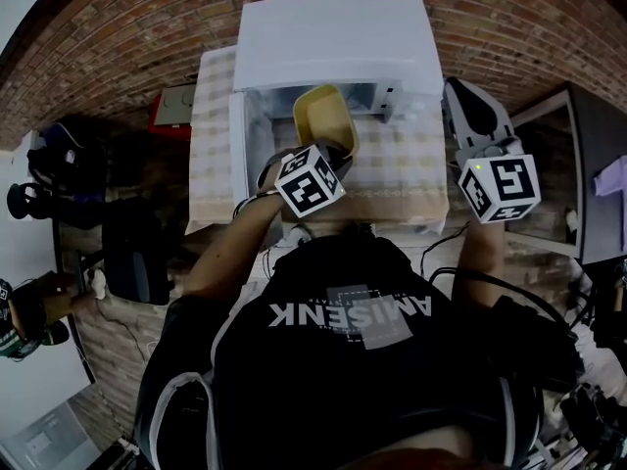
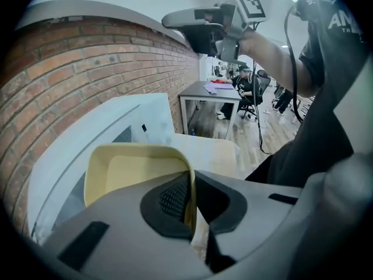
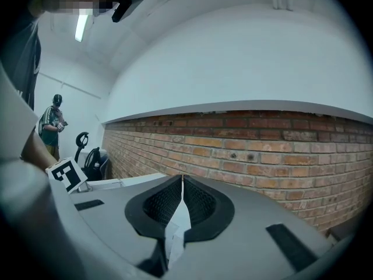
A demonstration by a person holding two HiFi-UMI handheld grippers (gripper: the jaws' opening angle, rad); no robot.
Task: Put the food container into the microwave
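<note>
**Head view.** Left gripper [image 1: 331,153]: jaws closed on the near rim of the container [image 1: 323,116]. The container is yellow, open-topped and tilted, with nothing showing inside. Its body lies ahead of the jaws at the open mouth of the microwave [image 1: 338,37]; how far in cannot be told. The door [image 1: 238,150] swings out to the left of the jaws. Right gripper [image 1: 470,106]: held right of the microwave, with nothing by its jaws. Only this view shows both grippers and the oven mouth together.

**Left gripper view.** The pads [image 2: 175,196] pinch one thin side wall, one inside it and one outside. The tub juts ahead and left of the jaws, with the microwave beyond. Only here is the grip itself plain.

**Right gripper view.** Jaws fully together, with nothing between them and a brick wall [image 3: 262,156] ahead. No container is in sight.

**Handling (judged).** The container looks light, thin-walled and smooth, and probably flexes. Pinched by a single wall, it may pivot or slip. The rim near a corner is likely stiffest and the best place to hold.
</note>
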